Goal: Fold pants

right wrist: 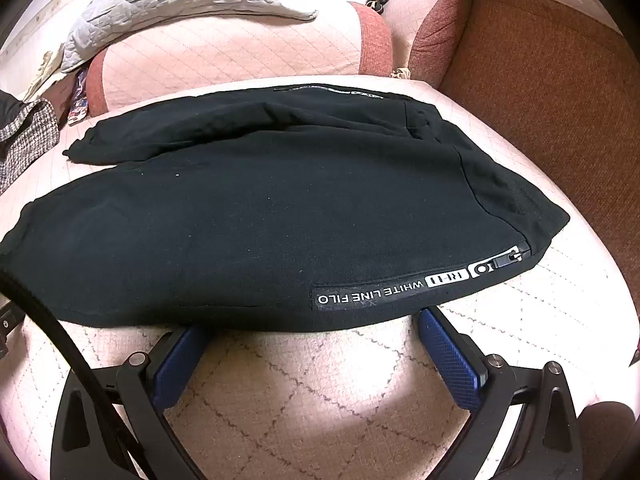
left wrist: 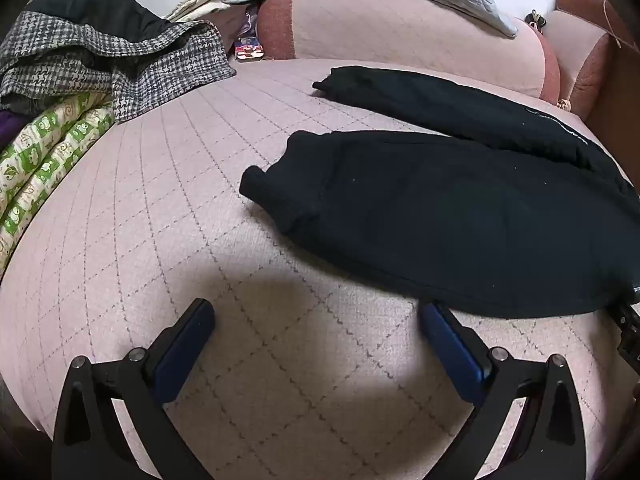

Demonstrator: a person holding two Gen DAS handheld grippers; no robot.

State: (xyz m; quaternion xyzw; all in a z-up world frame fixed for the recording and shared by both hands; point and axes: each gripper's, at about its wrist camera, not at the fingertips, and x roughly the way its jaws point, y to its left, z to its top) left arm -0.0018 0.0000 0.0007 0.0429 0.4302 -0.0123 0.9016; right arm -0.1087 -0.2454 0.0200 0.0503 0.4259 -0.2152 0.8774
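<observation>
Pants (right wrist: pixel 280 216) lie flat on sofa (right wrist: pixel 320 392), long axis 9-to-3; right gripper (right wrist: pixel 312 332) nearer, at hem edge, left gripper (left wrist: pixel 316 316) w/ pants at 1 o'clock. Both jaws wide, empty.

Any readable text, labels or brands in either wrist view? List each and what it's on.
"WHITE LINE FILO", white letters on a strip along the near edge of the black pants, printed upside down from this camera.
White boxed marks beside it, next to the zipper pull: too stylised to read.
Second white strip on the pants' far edge: too small to read.
Colourful package behind the seat cushion: blurred, unreadable.
Nothing else legible.
</observation>
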